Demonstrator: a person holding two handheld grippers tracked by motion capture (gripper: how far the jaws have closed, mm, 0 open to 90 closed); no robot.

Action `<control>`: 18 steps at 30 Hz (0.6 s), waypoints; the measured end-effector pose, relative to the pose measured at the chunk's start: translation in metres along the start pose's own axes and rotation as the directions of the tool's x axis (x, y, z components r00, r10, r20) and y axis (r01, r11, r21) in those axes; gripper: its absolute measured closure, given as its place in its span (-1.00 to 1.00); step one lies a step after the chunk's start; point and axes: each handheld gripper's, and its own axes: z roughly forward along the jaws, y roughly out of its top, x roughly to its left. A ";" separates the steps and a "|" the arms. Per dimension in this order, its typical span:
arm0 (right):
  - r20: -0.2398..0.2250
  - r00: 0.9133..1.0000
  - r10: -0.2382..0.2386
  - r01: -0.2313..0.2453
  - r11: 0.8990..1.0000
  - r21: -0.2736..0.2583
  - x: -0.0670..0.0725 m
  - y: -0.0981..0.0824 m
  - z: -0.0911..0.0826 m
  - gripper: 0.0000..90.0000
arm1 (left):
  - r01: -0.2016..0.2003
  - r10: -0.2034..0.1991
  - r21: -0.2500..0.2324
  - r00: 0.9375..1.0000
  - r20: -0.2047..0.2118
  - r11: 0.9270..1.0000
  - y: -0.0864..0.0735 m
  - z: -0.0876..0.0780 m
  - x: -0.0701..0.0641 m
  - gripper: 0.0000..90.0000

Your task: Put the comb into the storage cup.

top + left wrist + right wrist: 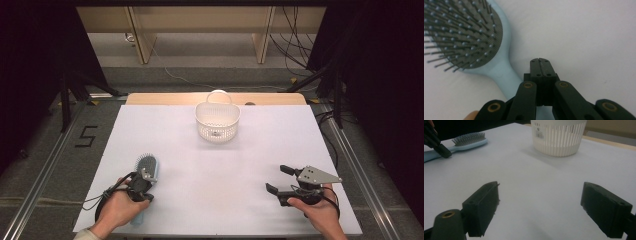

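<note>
On the white table [220, 165], our left gripper [540, 65], jaws together, sits beside the pale-blue bristled hairbrush [474, 37]; we judge it must open to grasp; right gripper [539, 207] gapes wide.

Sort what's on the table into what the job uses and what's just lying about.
In use:
- hairbrush, light blue, lying bristles up beside the shut left tongs
- white basket, standing at the far middle, the likely target
- right tongs, open over bare table

Lying about:
- cables on the floor beyond the table

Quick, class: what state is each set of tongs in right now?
Left tongs: shut, empty, beside the hairbrush handle.
Right tongs: open, empty.
</note>
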 end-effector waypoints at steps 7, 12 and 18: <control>0.000 1.000 -0.001 0.001 1.000 0.000 0.000 0.000 0.000 -0.65 | 0.024 -0.024 0.019 1.000 0.008 1.000 -0.012 -0.005 0.008 1.00; 0.000 1.000 0.001 -0.001 1.000 0.001 0.000 0.000 0.000 -0.65 | 0.027 -0.027 0.034 1.000 0.000 0.999 -0.018 -0.008 0.012 1.00; 0.002 1.000 0.000 0.000 1.000 0.000 0.000 0.000 0.000 -0.65 | 0.041 -0.041 0.048 0.999 0.000 0.998 -0.024 -0.010 0.017 1.00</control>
